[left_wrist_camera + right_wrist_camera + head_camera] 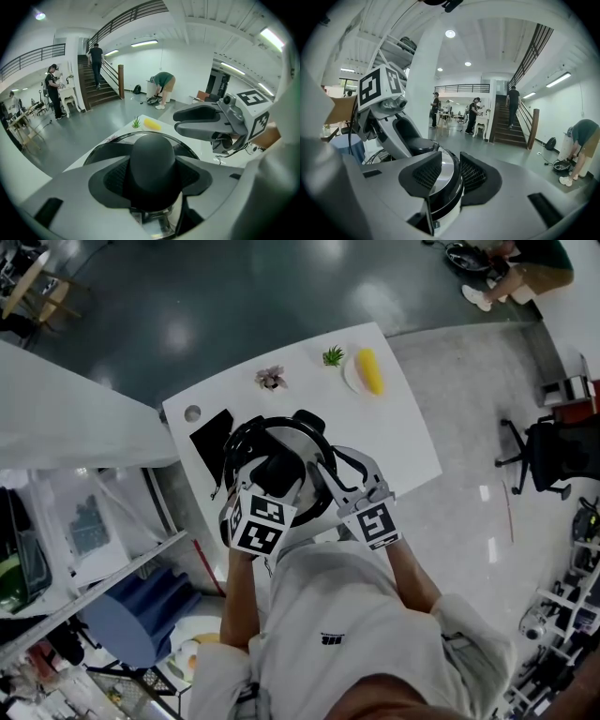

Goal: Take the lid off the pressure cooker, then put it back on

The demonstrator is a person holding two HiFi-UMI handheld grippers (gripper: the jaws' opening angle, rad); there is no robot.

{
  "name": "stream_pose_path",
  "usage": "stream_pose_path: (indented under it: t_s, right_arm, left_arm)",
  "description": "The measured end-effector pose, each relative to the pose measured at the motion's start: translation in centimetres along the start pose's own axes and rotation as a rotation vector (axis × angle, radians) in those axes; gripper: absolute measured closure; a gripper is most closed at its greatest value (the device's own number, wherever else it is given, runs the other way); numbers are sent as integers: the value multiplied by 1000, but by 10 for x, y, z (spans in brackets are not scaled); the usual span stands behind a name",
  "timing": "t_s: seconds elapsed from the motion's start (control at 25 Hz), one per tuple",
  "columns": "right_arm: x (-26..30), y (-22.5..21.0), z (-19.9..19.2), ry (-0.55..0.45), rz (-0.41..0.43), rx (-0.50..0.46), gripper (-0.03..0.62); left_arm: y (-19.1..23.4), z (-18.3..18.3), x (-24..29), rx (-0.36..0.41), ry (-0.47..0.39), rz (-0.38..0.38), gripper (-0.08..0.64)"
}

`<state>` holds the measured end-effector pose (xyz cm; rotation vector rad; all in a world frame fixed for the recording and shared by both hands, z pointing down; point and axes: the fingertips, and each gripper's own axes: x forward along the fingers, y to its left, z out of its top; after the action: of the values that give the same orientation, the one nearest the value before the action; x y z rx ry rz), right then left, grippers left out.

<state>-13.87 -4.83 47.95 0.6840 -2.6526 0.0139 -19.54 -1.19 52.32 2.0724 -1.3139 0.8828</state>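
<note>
My left hand-held gripper (pixel 152 180) pinches the black domed knob (pixel 152 150) of the round steel lid (pixel 284 437). My right hand-held gripper (pixel 451 176) clamps that lid's rim. The lid sits on the black-handled pressure cooker (pixel 307 420) at the near edge of the white surface (pixel 403 446). I judge it is either about to lift or just reseated. The left points steeply down and the right comes in flatter from the side.

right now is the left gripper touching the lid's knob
Touching. The left gripper view shows the left gripper with both pads pressed against the sides of the lid knob, with no gap on either side.
</note>
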Motion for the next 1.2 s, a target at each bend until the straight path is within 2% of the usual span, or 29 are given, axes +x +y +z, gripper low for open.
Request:
stream_pose_path:
  t_s: [0.32,0.48,0.64,0.92,1.04,1.2]
  right_arm:
    - [-4,0,-1,-19,-23,-16,469]
    - [-5,-1,-1,-38,-25,-30,462]
    - [-11,2,8,-36,-21,-15,462]
    - [-16,3,14,-49,-10,-80,463]
    - [-16,5,13,-73,14,-104,463]
    - [-20,8,18,-86,74,-94,463]
  left_arm:
    - [2,-1,0,-55,-28,59,270]
    - [3,0,0,-58,-68,91,267]
    - [3,5,-8,-66,-182,131,247]
    - [3,21,-44,-100,-400,238,239]
    - [3,20,-55,-132,-448,292,255]
    - [0,21,-66,-165,-467,386,278]
